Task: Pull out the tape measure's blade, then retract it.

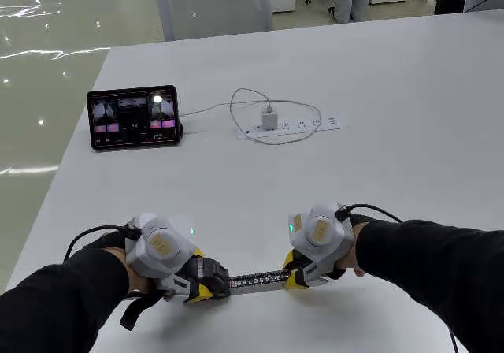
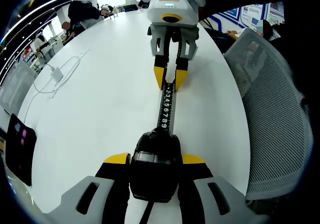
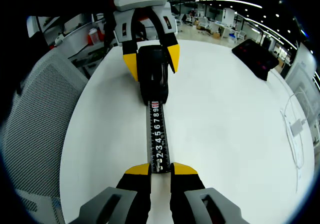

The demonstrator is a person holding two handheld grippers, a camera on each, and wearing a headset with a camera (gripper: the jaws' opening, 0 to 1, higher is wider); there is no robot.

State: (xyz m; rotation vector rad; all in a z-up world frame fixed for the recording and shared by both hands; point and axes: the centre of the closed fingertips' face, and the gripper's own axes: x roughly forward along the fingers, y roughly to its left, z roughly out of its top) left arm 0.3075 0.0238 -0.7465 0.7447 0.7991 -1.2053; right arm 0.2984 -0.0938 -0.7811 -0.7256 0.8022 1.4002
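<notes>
A black tape measure case [image 1: 211, 278] [image 2: 156, 159] [image 3: 152, 71] rests near the table's front edge, and my left gripper [image 1: 197, 284] [image 2: 156, 159] is shut on it. Its dark numbered blade [image 1: 257, 279] [image 2: 166, 108] [image 3: 157, 136] runs out a short way to the right, showing about ten centimetres. My right gripper [image 1: 294, 278] [image 3: 157, 169] is shut on the blade's end. In each gripper view the other gripper faces the camera, with yellow fingertips [image 2: 160, 76] [image 3: 131, 64].
A tablet [image 1: 134, 117] stands at the left of the white table [image 1: 394, 117]. A white power strip [image 1: 291, 126] with a charger and looped cable lies mid-table. A mesh chair [image 2: 280, 114] sits beside the table, and people stand beyond the table's far end.
</notes>
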